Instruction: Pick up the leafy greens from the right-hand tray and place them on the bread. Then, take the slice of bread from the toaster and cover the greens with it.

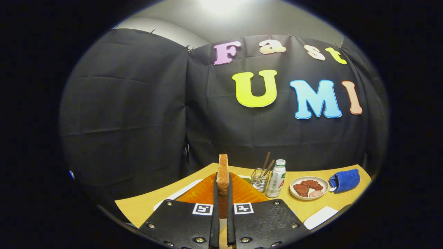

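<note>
- Hand-held gripper (222,188): two long narrow fingers drawn close together, pinching the slice of bread between them; broad dark plates with rivets and square printed markers sit at the finger bases.
- Slice of bread (223,169): held upright and edge-on, lower part clamped between the fingers, top standing free above the fingertips, raised over the orange tray. Browned crust, rough porous crumb. Judged light, fairly stiff if toasted, yet crumbly; a hard squeeze would dent or crack it. The flat-face grip near the lower part looks sound; it may tip when laid flat.
- Orange tray (242,192): glossy, translucent-looking, faceted surface, just beyond the fingers on the tabletop.
- Leafy greens (246,180): a small green patch beside the held slice, at the tray's far edge; too small to tell whether it rests on bread.
- Tabletop (138,207): pale wood-look, smooth.
- Wire holder (259,180): metal mesh, with brown sticks standing in it.
- Bottle (277,178): white plastic, green cap, upright beside the holder.
- Plate (309,188): pale, shallow, round, carrying reddish-brown meat pieces.
- Blue cloth (345,180): soft, rolled, just beside the plate.
- White flat item (320,217): near the right finger plate; kind unclear.
</note>
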